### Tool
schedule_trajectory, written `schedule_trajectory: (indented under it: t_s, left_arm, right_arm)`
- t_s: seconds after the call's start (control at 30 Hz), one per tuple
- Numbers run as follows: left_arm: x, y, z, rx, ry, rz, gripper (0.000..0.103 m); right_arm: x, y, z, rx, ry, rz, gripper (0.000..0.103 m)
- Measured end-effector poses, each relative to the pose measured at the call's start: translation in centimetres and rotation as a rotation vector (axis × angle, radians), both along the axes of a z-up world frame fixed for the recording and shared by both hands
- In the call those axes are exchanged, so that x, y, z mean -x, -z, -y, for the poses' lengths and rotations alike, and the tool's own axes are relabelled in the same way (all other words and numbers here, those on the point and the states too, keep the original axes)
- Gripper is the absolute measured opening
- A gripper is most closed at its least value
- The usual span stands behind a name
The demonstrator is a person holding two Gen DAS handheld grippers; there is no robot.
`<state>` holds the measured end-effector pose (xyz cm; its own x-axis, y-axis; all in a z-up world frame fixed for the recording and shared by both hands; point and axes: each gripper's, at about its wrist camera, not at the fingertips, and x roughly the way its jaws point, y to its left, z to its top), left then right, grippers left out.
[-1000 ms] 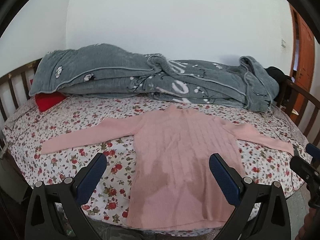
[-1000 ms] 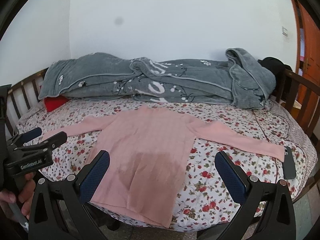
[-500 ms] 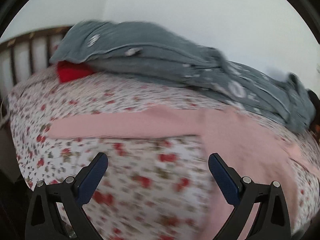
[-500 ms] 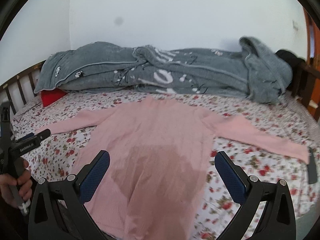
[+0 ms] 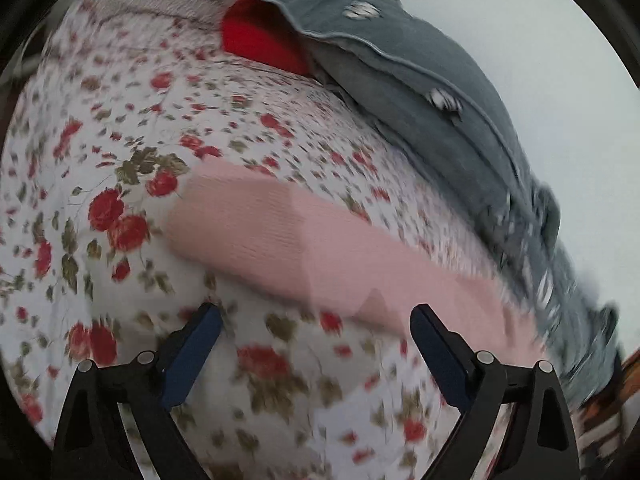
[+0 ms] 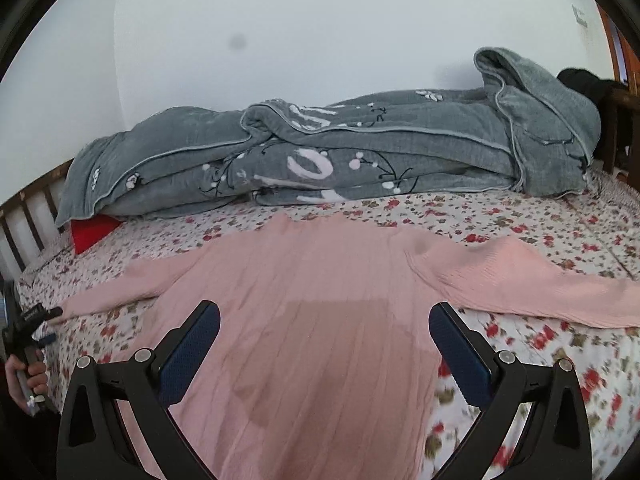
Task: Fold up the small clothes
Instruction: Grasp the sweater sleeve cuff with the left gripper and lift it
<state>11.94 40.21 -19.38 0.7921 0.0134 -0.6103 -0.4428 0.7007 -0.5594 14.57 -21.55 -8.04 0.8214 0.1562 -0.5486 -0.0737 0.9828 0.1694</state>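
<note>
A pink ribbed sweater (image 6: 320,312) lies flat on the flowered bed, both sleeves spread out. My right gripper (image 6: 324,320) is open and empty, low over the sweater's body. My left gripper (image 5: 316,320) is open and empty, just short of the cuff end of the left sleeve (image 5: 256,228). In the right wrist view the left gripper (image 6: 44,316) shows at the far left, held by a hand, at the tip of that sleeve. The left wrist view is blurred.
A rumpled grey blanket (image 6: 320,160) lies along the wall side of the bed. A red cushion (image 5: 260,40) sticks out from under its left end. Wooden bed rails (image 6: 28,216) stand at the left. The flowered sheet (image 5: 100,160) surrounds the sweater.
My left gripper has swung left and moved close to the left sleeve's cuff. My right gripper has moved forward and lower over the sweater's body. Both stayed open.
</note>
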Motion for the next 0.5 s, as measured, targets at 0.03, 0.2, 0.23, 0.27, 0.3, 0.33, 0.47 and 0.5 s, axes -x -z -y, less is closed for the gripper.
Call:
schedule_trajectory:
  t_s: [0.03,0.2,0.23,0.27,0.3,0.33,0.47,0.5]
  left_arm:
    - [0.0,-0.1,-0.3,0.015,-0.012,0.016,0.095]
    - [-1.6,0.4,-2.1,0.04,-0.095,-0.001,0.061]
    - [-1.7,0.5,-2.3,0.033,-0.117,-0.014,0.045]
    - [-1.9,0.5,-2.5,0.018,-0.14,-0.035,0.027]
    - [-2.0,0.4,-2.9,0.012,-0.151,-0.05,0.02]
    - [-2.1,0.3,-3.1,0.011,-0.15,-0.059,0.009]
    - [-3.0,-1.9,-2.1,-0.079,-0.164,-0.115,0.007]
    - [-3.4,-2.9,-1.1,-0.126,-0.162,-0.121,0.007]
  right_arm:
    - [-0.7,0.3,0.3,-0.005,-0.001,-0.009,0.102]
    - [-1.8,1.5,1.6,-0.006,-0.014,-0.003,0.102]
    - [-1.9,1.8,1.8,-0.008,-0.015,-0.002,0.102]
    - [-1.9,2.1,2.1,-0.014,-0.011,0.0,0.102]
    - [-1.8,2.2,2.3,-0.02,-0.011,-0.001,0.102]
    - [-1.8,2.4,2.6,-0.027,-0.018,-0.005,0.102]
    - [-0.7,2.5,4.0,0.001,-0.009,0.018,0.102]
    - [-0.4,2.5,4.6,0.002,-0.002,0.023,0.102]
